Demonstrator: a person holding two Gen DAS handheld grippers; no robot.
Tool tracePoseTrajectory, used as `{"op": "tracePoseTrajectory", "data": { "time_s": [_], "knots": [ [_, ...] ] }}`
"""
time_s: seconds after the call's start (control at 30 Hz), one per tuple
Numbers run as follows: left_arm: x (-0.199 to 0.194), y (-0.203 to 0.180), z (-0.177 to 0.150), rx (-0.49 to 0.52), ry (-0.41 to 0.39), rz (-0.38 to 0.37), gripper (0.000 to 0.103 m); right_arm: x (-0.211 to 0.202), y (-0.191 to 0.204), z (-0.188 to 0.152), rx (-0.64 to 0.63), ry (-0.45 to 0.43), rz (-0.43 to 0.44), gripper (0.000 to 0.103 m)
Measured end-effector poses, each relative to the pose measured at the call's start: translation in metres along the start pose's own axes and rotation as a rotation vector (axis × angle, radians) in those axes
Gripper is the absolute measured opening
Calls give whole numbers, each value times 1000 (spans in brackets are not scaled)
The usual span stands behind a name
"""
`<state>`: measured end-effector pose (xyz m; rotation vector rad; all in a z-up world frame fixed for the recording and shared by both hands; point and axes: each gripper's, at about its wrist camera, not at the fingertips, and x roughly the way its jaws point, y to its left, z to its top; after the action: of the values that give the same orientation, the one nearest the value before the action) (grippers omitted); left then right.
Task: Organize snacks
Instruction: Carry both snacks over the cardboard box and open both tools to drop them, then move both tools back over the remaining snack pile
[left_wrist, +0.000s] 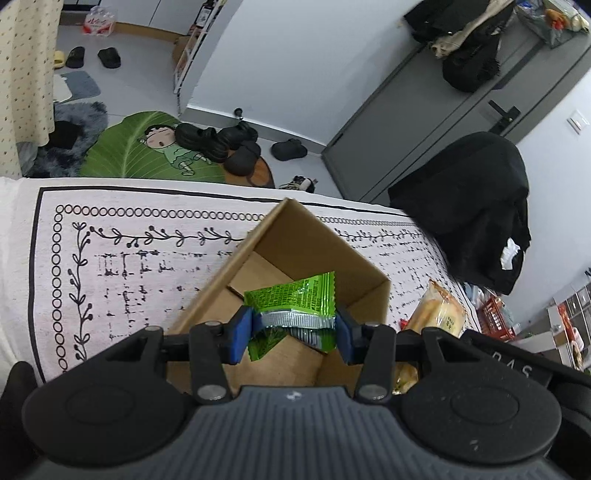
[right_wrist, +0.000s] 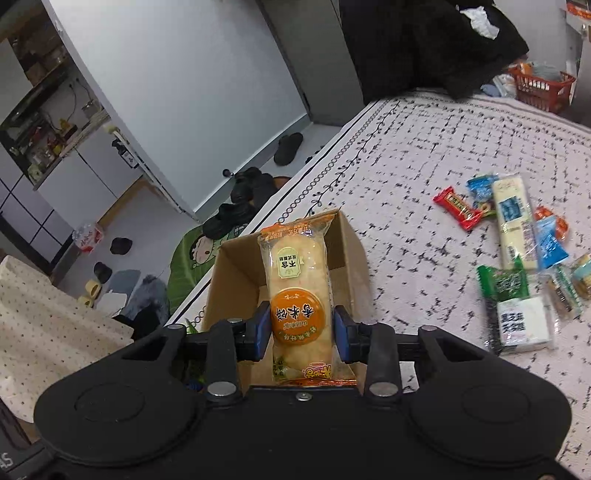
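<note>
My left gripper (left_wrist: 294, 326) is shut on a green snack packet (left_wrist: 295, 304), holding it over the open cardboard box (left_wrist: 258, 254) on the patterned cloth. At the right edge of the left wrist view, the orange rice-cracker pack (left_wrist: 437, 310) shows beside the box. My right gripper (right_wrist: 301, 334) is shut on that long orange rice-cracker pack (right_wrist: 297, 291), which points out over the same cardboard box (right_wrist: 347, 243). A scatter of several more snacks (right_wrist: 517, 236) lies on the cloth to the right.
The box stands near the far edge of the cloth-covered surface (left_wrist: 129, 266); beyond it the floor holds shoes (left_wrist: 221, 142) and a green leaf mat (left_wrist: 140, 147). A black garment (left_wrist: 476, 206) drapes at the right. A red basket (right_wrist: 539, 88) sits at the far right.
</note>
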<state>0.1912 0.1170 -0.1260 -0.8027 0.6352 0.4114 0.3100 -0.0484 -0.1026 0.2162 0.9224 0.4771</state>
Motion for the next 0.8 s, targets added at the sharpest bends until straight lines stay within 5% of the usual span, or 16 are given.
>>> {"op": "tracePoseTrajectory", "data": {
  "time_s": [0.17,0.3,0.43,0.57,0.8],
  "knots": [
    [8,11,6,-29,19,30,47,7,2,0,20,25,-4,39],
    [10,15,7,-51,32,33,52,7,0,0,32,28,2,53],
    [10,16,7,-58,41,46,66,0,-6,2,62,23,-12,59],
    [8,10,8,-32,43,50,78,-16,-13,2,55,-12,-35,77],
    [1,-6,2,27,32,36,86,-42,-42,2,75,-59,-113,91]
  ]
}}
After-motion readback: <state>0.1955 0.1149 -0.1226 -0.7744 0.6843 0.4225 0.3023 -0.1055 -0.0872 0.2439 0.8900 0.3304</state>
